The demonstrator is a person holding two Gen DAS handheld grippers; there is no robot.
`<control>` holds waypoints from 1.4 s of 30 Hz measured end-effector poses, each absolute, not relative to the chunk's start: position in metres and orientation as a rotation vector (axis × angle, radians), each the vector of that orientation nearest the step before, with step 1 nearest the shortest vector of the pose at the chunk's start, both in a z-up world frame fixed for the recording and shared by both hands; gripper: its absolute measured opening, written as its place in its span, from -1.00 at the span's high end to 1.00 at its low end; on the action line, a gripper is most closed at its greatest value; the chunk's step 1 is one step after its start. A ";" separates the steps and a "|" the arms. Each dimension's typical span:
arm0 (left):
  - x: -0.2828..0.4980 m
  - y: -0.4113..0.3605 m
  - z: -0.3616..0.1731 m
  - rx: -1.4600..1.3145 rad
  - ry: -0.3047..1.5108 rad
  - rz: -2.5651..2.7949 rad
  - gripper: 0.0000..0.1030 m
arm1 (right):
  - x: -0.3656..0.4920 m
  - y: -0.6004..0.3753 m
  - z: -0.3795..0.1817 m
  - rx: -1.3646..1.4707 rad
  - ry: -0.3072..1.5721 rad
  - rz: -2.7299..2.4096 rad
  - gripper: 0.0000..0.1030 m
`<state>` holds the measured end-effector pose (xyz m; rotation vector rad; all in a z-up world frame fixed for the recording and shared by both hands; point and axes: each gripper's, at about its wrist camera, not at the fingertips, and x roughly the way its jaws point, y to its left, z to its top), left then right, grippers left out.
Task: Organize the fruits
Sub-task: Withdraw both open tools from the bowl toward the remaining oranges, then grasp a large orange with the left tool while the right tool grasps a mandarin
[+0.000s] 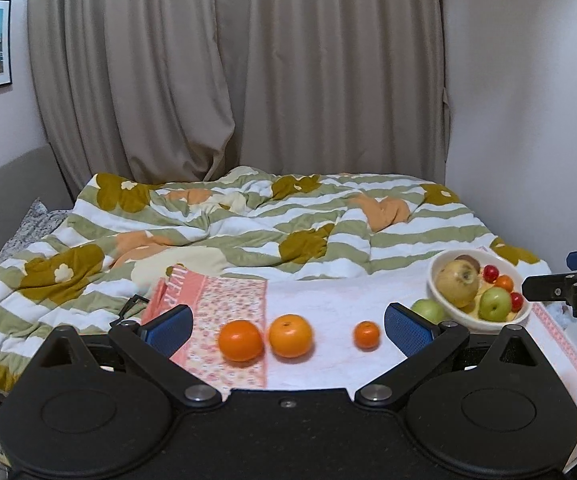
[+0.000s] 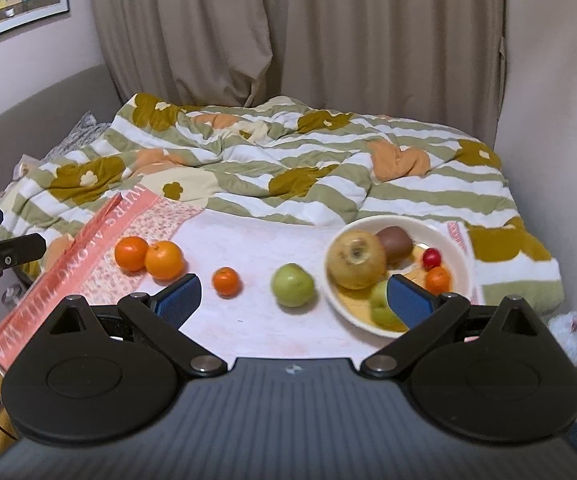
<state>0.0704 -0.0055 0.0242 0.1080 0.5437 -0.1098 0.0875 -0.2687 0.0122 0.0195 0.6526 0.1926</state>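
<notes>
Four fruits lie loose left of the bowl [image 2: 458, 248], green apple [image 2: 292, 284] nearest, while I hold both tools, left [image 1: 286, 330] and right [image 2: 294, 296], spread wide and empty; round fruit may roll off soft bedding if nudged.

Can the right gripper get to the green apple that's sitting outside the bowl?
Probably yes. The right gripper is open and empty, and the green apple sits on the cloth right ahead between its fingers, with nothing in front of it. The bowl is just beside it.
</notes>
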 end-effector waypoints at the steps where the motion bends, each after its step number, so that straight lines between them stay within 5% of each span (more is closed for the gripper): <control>1: 0.073 0.003 0.023 0.110 0.545 -0.120 -1.00 | 0.088 -0.261 0.010 0.021 0.655 0.180 -1.00; 20: 0.178 0.079 -0.053 0.193 0.684 -0.273 -0.96 | 0.150 -0.160 -0.062 0.013 0.751 0.100 -1.00; 40: 0.247 0.065 -0.117 0.248 0.835 -0.367 -0.66 | 0.218 -0.145 -0.125 -0.002 0.891 0.107 -0.77; 42: 0.249 0.063 -0.119 0.247 0.841 -0.377 -0.41 | 0.221 -0.144 -0.127 -0.009 0.899 0.112 -0.70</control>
